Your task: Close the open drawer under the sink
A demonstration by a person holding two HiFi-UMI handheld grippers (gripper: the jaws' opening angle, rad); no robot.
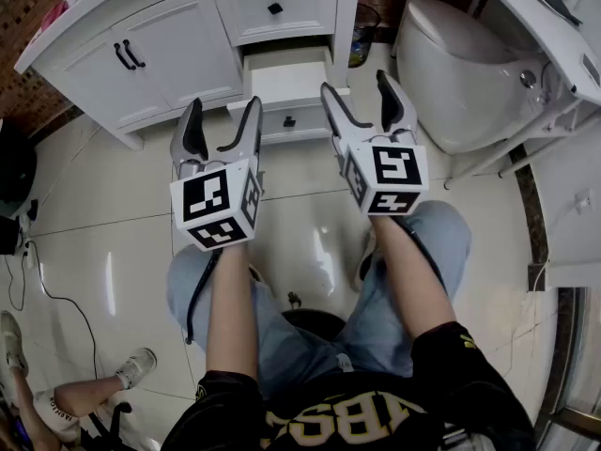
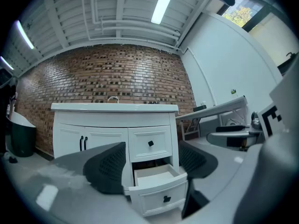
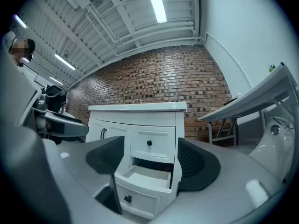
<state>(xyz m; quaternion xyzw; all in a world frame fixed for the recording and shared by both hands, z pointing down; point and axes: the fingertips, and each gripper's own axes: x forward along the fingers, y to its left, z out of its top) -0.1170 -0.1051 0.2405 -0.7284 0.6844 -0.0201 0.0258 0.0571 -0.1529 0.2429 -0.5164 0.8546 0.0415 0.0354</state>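
Jaws on my left gripper [image 1: 223, 111] and right gripper [image 1: 357, 85] both gape wide, gripping nothing, pointed level at the pulled-out lower drawer [image 1: 285, 78] of the white vanity [image 1: 178, 45].

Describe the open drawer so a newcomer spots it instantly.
Find the white sink cabinet against the brick wall, left of the toilet. On its right side two drawers are stacked; the target is the lower drawer, the only one pulled out, its empty inside showing below the shut upper drawer.
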